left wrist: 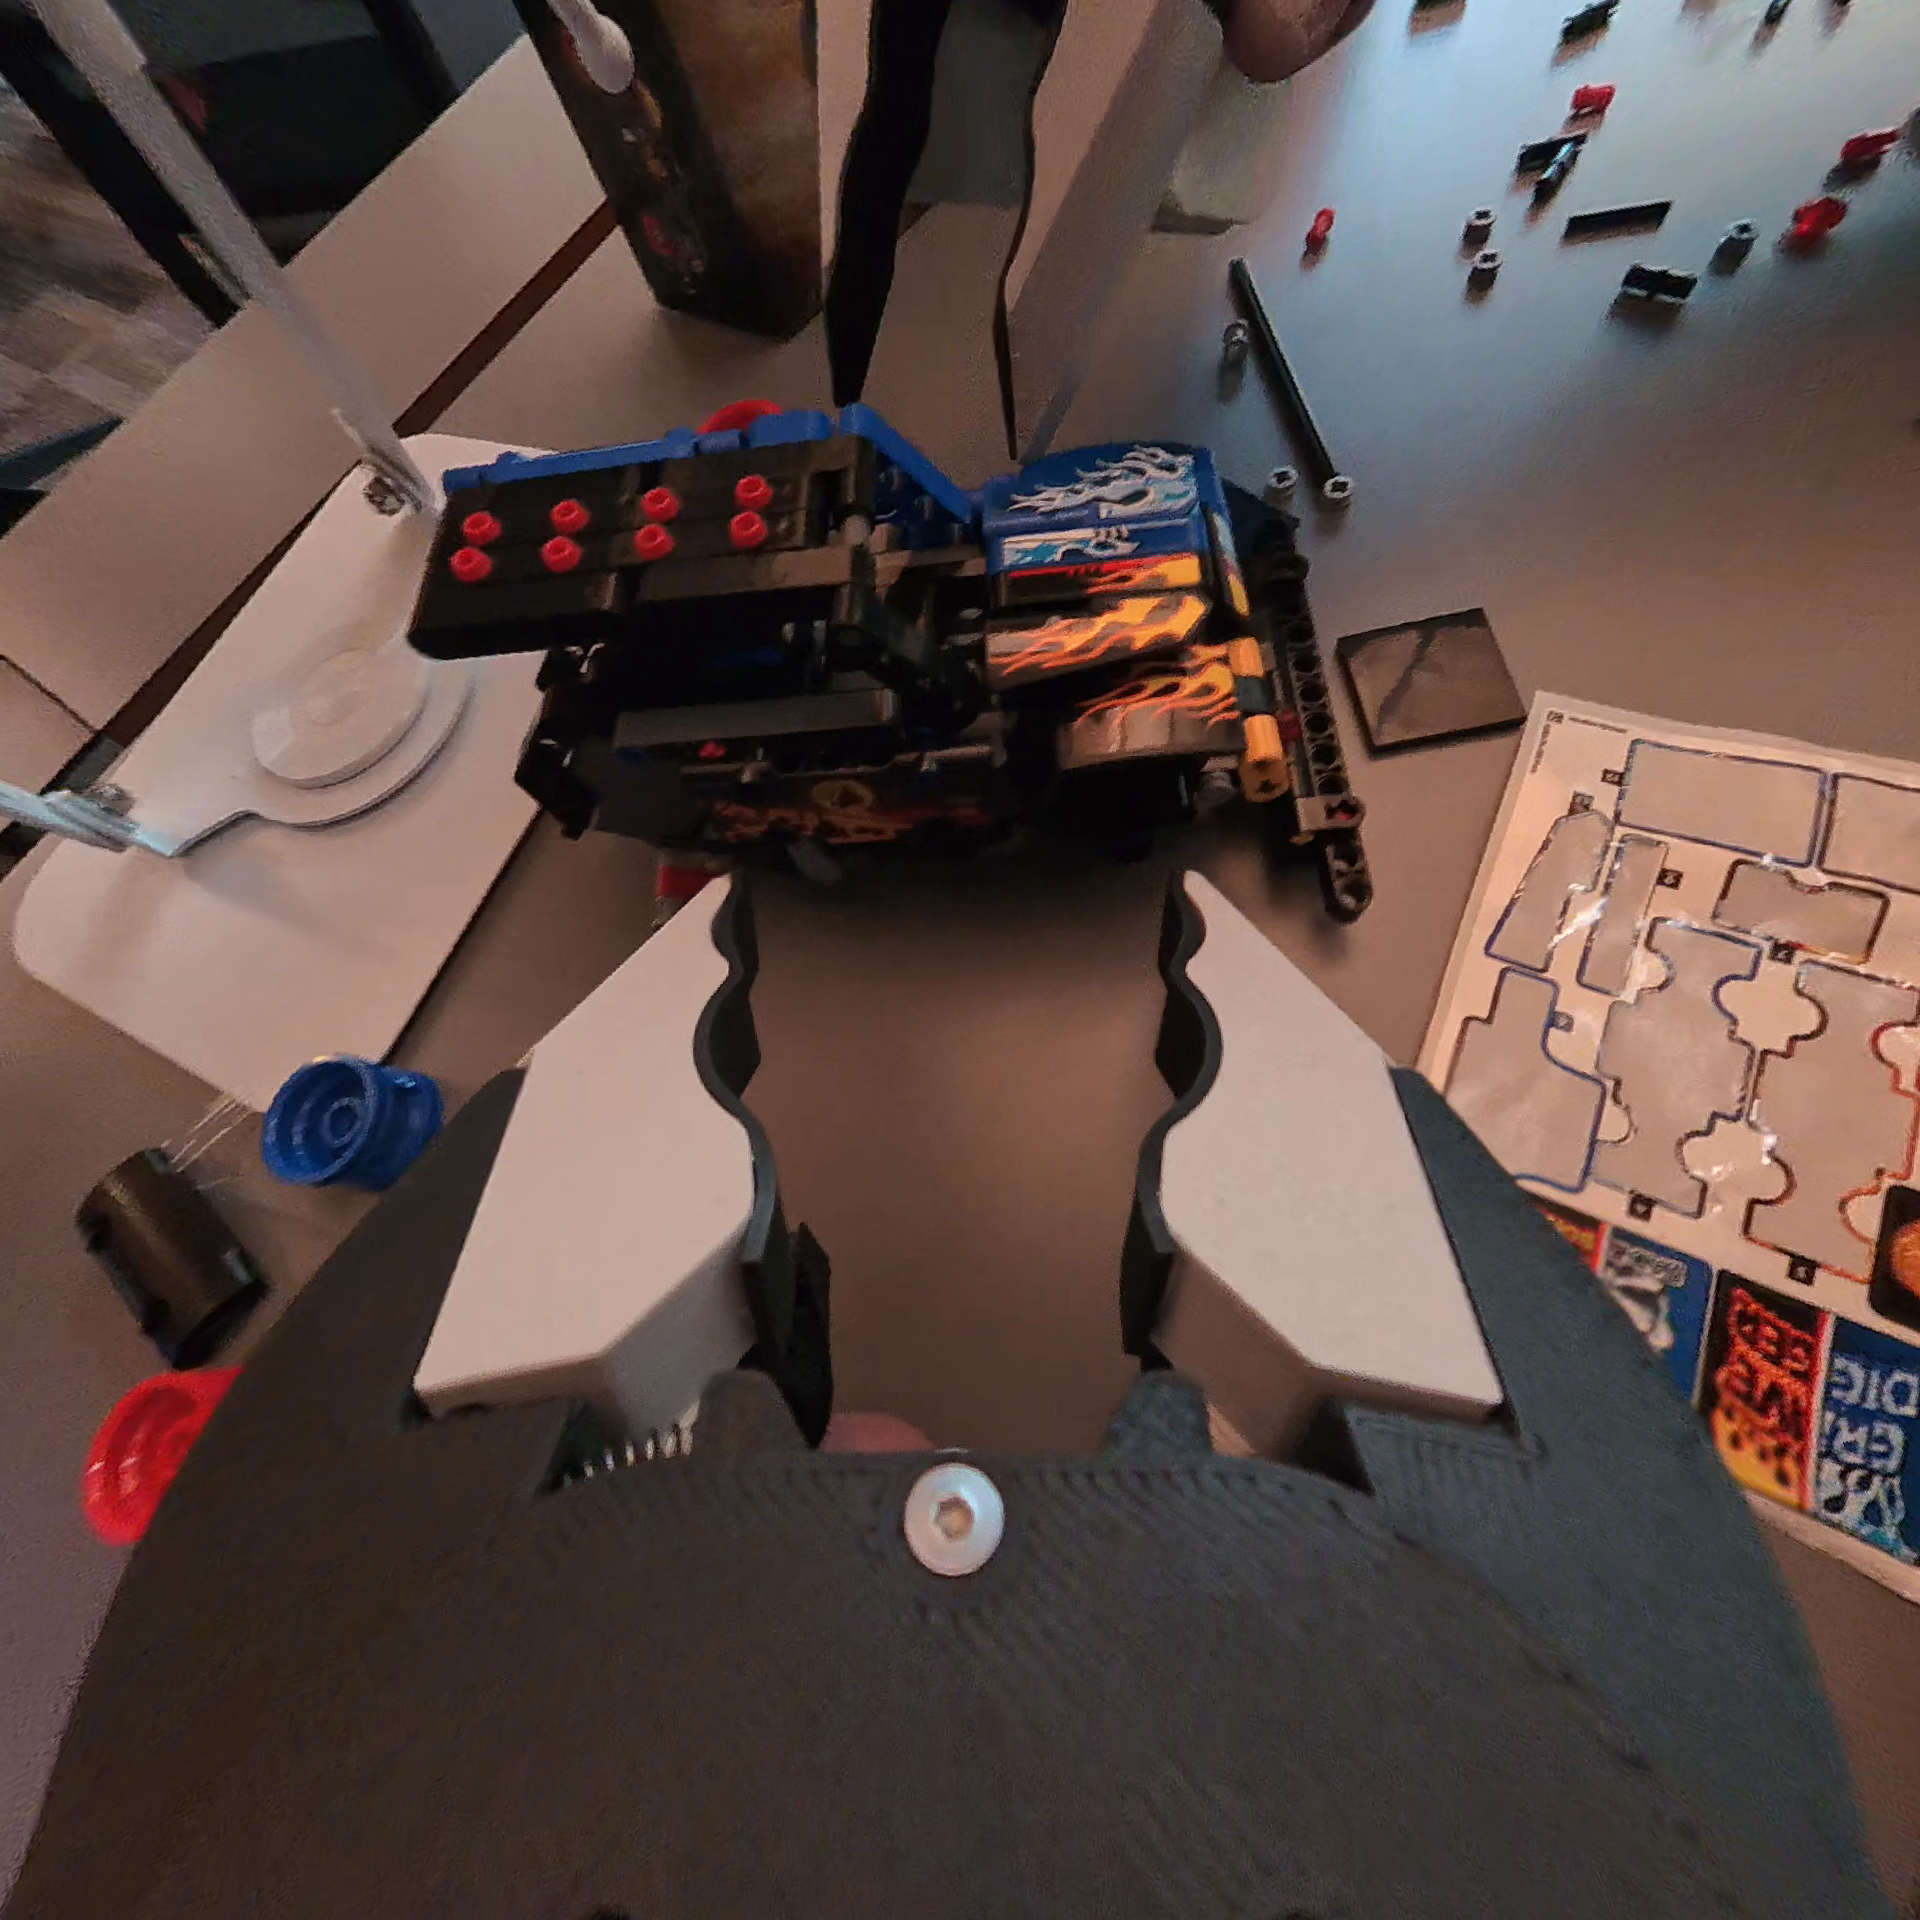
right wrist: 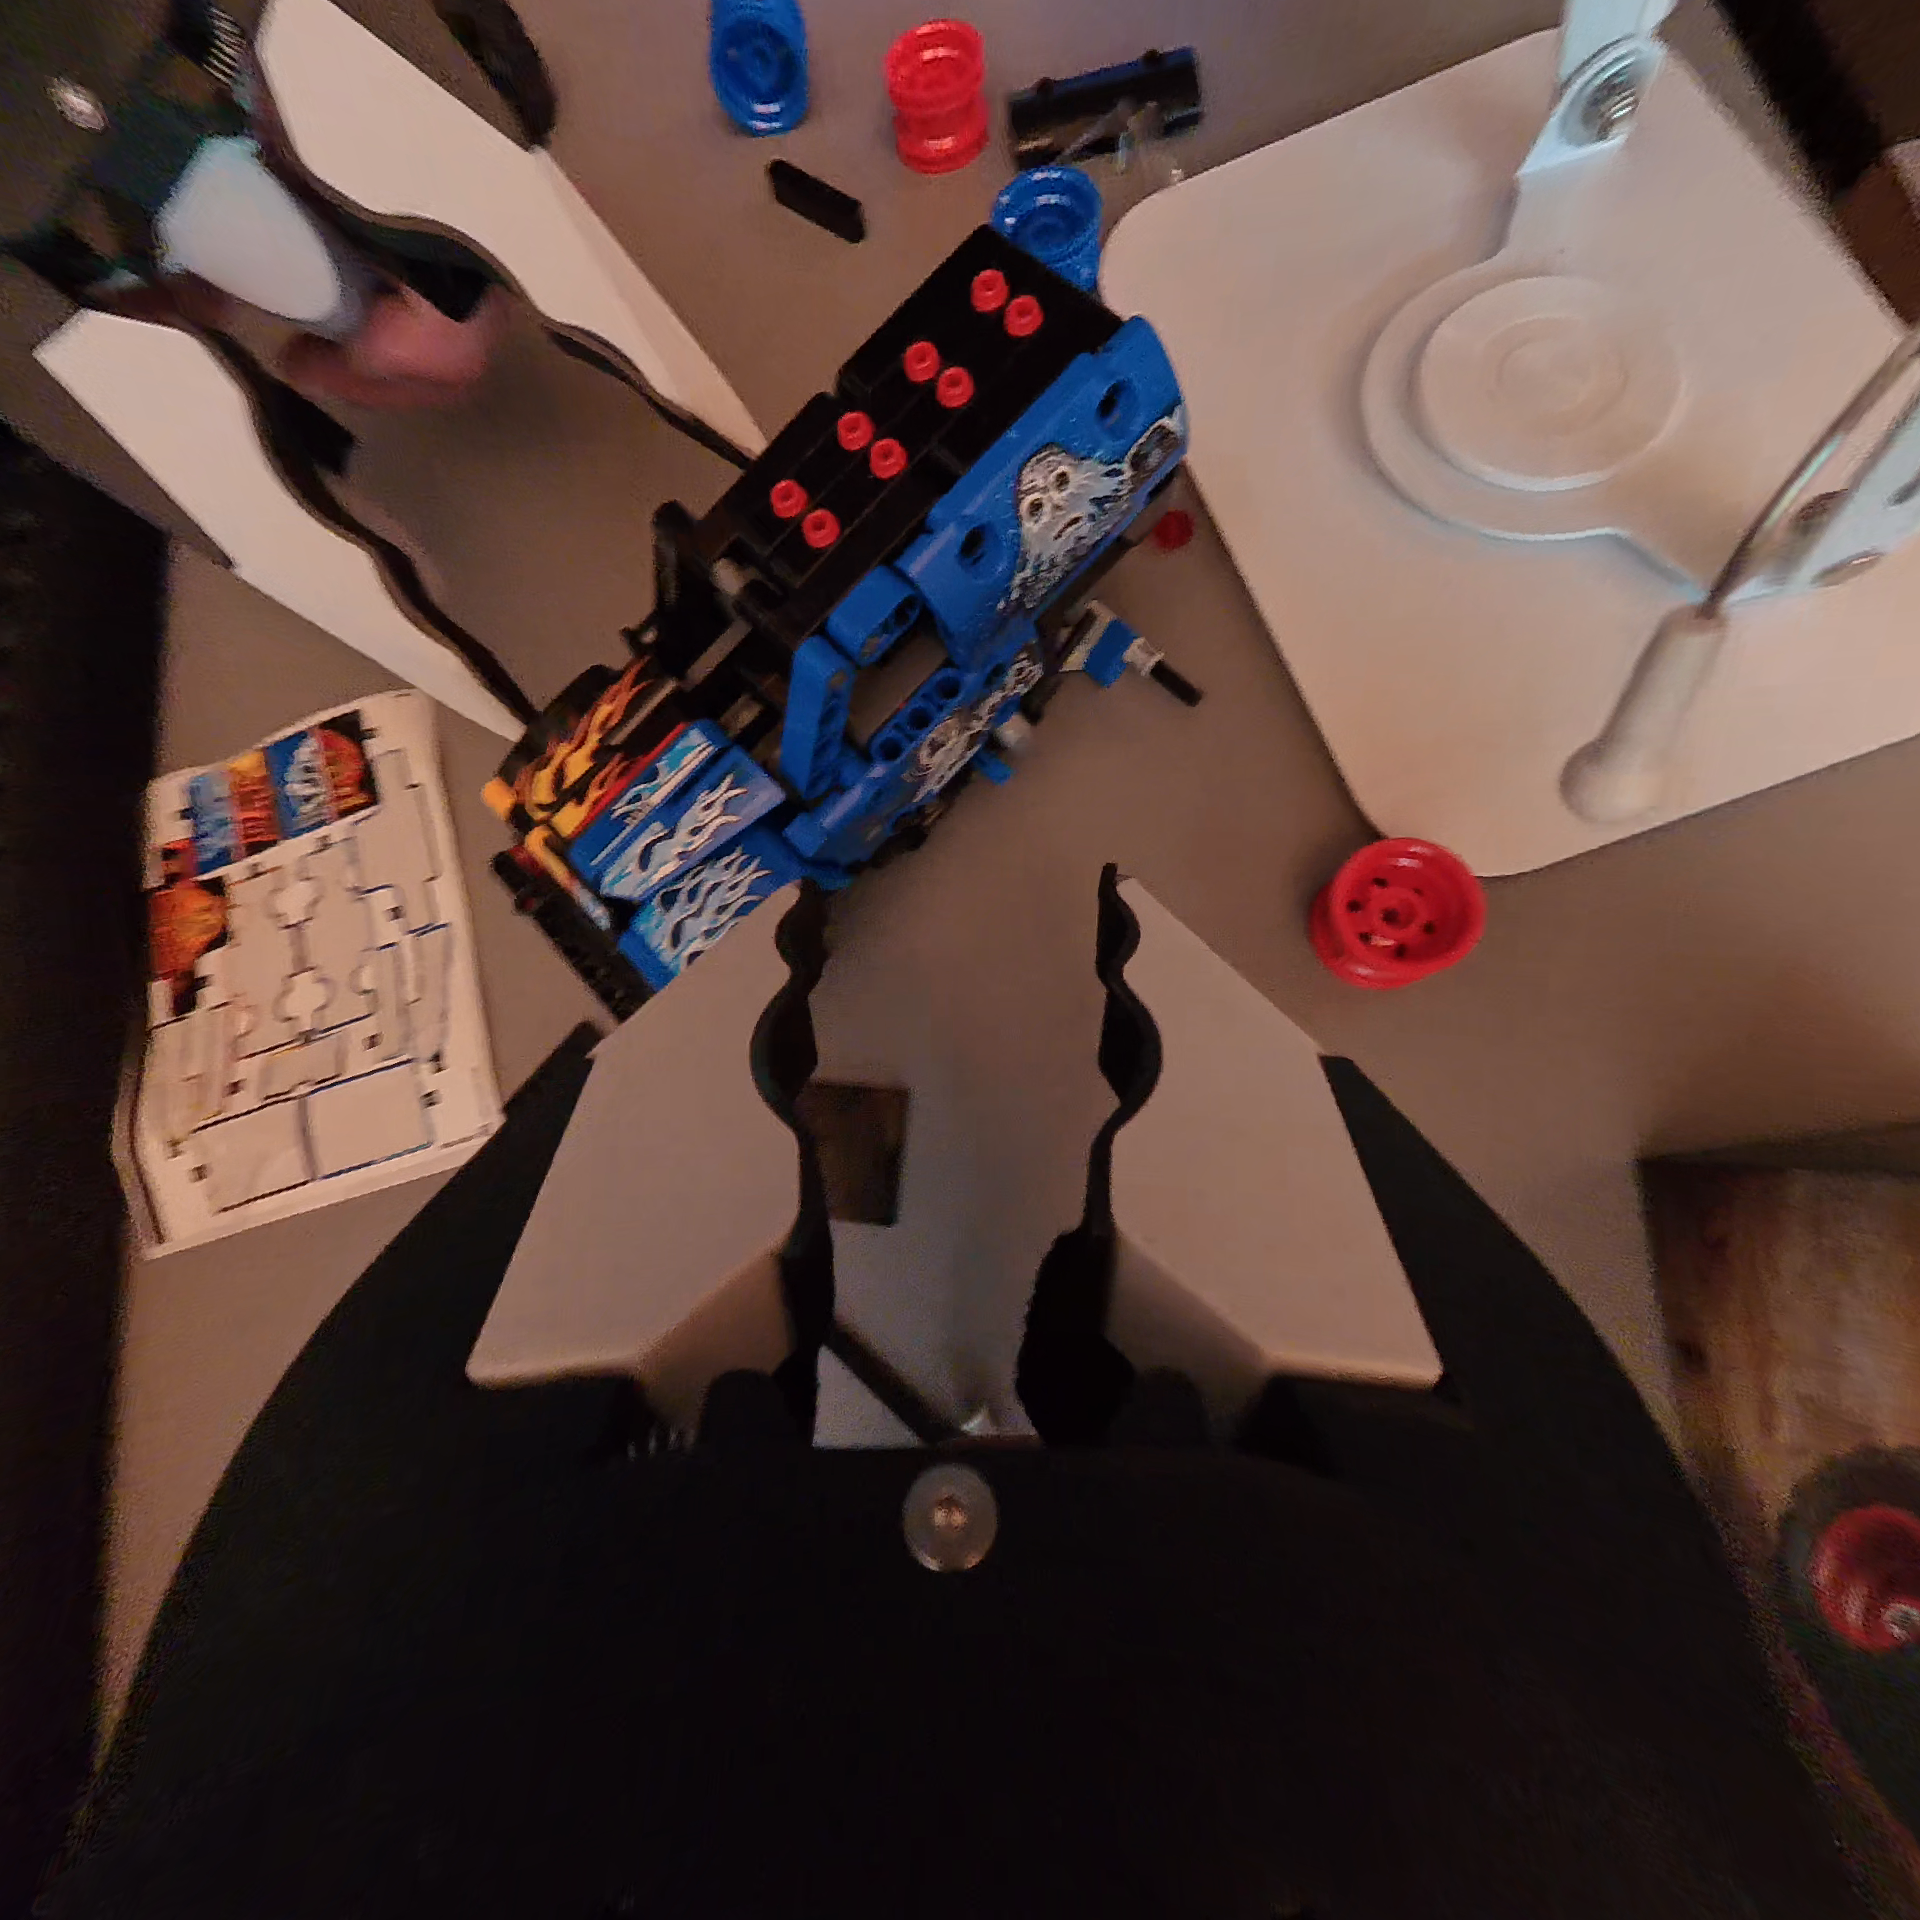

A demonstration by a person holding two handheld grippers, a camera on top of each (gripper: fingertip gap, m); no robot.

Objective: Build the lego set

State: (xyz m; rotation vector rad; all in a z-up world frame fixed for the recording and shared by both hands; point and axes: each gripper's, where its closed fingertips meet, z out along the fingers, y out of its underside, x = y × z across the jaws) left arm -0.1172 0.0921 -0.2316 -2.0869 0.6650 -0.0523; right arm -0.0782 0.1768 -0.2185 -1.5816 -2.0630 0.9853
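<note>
The partly built lego truck (left wrist: 883, 634), black and blue with flame stickers and red pins on its bed, sits wheel-less on the grey table. It also shows in the right wrist view (right wrist: 862, 623). My left gripper (left wrist: 951, 894) is open and empty, its tips just short of the truck's near side. It also appears far off in the right wrist view (right wrist: 634, 582), its jaws open by the truck's far side. My right gripper (right wrist: 951, 894) is open and empty, its left fingertip at the truck's blue flame-stickered corner.
Loose wheels lie around: blue (left wrist: 348, 1122), red (left wrist: 145, 1455), red (right wrist: 1397, 914), blue (right wrist: 758, 62), red (right wrist: 935, 94). A sticker sheet (left wrist: 1704, 1039) lies right of the truck. A white stand base (right wrist: 1507, 436) is beside it. Small parts (left wrist: 1621, 208) and a black axle (left wrist: 1283, 379) lie farther off. The gap from one gripper's tips to the other's is roughly 10 cm. From the right gripper's tips to the black axle (left wrist: 1283, 379) is close to 11 cm.
</note>
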